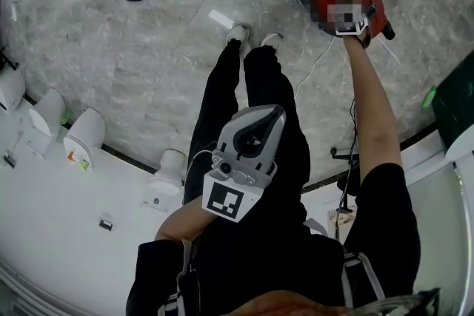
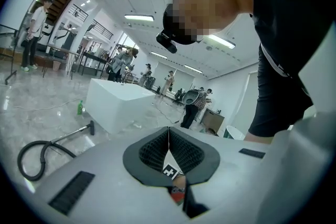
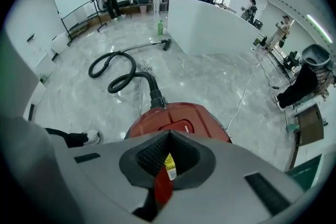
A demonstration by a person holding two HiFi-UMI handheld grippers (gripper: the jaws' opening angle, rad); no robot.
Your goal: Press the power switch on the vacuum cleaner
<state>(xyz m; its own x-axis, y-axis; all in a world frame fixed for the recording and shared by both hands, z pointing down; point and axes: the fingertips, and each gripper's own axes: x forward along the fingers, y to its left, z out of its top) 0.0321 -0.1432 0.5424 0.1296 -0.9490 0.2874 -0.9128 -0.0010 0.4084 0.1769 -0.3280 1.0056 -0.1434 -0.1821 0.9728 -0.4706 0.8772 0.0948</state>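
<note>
Just above the vacuum cleaner [image 3: 176, 119], the right tool [image 3: 169, 139] hovers, jaws together. The left tool [image 2: 168, 139], likewise closed, waits well away. Switch press judged pending.

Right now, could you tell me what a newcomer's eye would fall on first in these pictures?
The red vacuum on the marble floor stands out, right under the right gripper, whose jaws are together. Next comes its black hose, looping away over the floor. The left gripper, also closed, is held idle at the waist of the person.
</note>
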